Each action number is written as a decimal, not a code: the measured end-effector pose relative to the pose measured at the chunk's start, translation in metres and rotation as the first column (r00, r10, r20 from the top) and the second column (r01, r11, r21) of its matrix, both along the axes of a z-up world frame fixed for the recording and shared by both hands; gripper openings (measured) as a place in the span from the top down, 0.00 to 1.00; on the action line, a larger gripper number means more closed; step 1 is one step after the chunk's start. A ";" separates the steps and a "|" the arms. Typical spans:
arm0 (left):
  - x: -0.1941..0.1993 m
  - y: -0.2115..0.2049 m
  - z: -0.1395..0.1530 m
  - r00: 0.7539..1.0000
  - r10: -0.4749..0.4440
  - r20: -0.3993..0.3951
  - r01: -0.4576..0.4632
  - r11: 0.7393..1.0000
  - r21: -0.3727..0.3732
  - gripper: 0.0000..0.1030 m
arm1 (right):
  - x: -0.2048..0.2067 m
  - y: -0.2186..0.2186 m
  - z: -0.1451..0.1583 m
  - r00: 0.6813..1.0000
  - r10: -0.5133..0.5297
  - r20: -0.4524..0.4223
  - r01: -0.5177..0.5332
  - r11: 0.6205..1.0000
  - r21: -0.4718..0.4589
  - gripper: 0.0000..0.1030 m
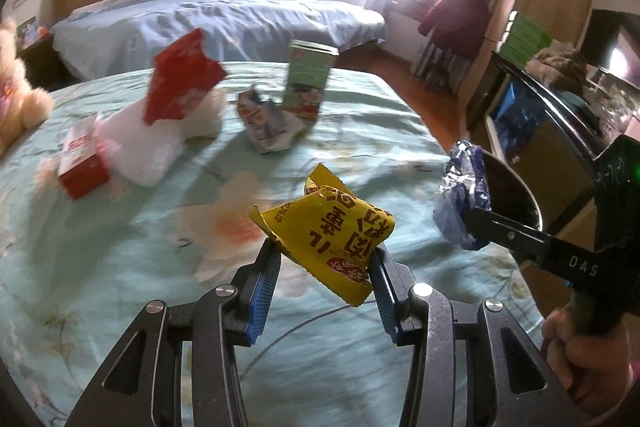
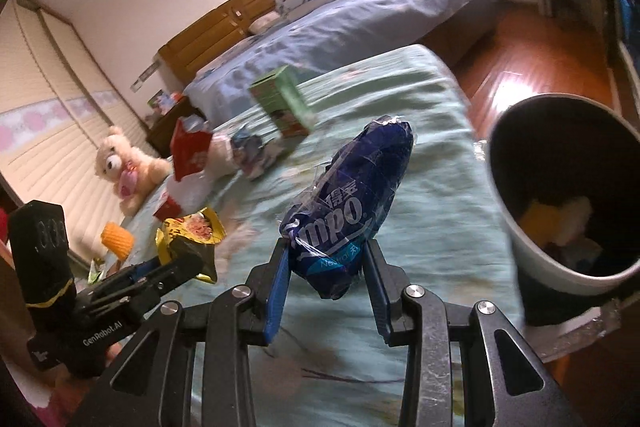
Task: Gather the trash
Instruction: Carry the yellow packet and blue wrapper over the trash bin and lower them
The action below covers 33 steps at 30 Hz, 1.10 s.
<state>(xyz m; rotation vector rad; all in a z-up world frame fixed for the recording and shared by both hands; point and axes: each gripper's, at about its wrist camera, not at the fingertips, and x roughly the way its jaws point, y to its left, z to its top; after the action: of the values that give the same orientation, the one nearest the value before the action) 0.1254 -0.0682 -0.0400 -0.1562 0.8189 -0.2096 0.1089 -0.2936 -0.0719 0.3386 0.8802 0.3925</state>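
Observation:
My left gripper (image 1: 324, 259) is shut on a crumpled yellow snack wrapper (image 1: 326, 227) and holds it above the floral bedspread. The same wrapper (image 2: 188, 239) and the left gripper (image 2: 176, 259) show at the lower left of the right wrist view. My right gripper (image 2: 326, 259) is shut on a blue tissue pack (image 2: 352, 199), lifted off the bed. From the left wrist view that pack (image 1: 464, 199) hangs beside the bin's rim (image 1: 516, 183). The round trash bin (image 2: 512, 211) stands at the right, with yellow and white scraps inside.
On the green bedspread (image 1: 120, 267) lie a red box (image 1: 82, 163), a red pouch (image 1: 182, 79) on white wrapping, a crumpled blue-white wrapper (image 1: 266, 123) and an upright green carton (image 1: 308, 79). A teddy bear (image 2: 124, 167) sits at the left. Wooden floor (image 2: 532, 67) lies right of the bed.

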 end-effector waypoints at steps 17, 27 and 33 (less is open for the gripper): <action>0.035 -0.070 -0.002 0.992 -0.129 0.006 0.129 0.992 0.016 0.58 | -0.012 -0.081 0.007 0.985 -0.169 0.020 0.169 0.986 -0.006 0.64; 0.057 -0.105 -0.003 0.983 -0.184 0.017 0.184 0.983 0.018 0.58 | -0.015 -0.107 0.007 0.974 -0.225 0.027 0.225 0.974 -0.013 0.64; 0.064 -0.123 -0.004 0.976 -0.216 0.023 0.215 0.976 0.022 0.58 | -0.014 -0.120 0.003 0.966 -0.257 0.022 0.257 0.966 -0.025 0.64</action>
<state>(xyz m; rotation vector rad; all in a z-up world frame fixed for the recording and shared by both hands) 0.1889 -0.1912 -0.0445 -0.0459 0.8124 -0.4070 0.0948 -0.4132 -0.0690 0.4174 0.8106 0.1425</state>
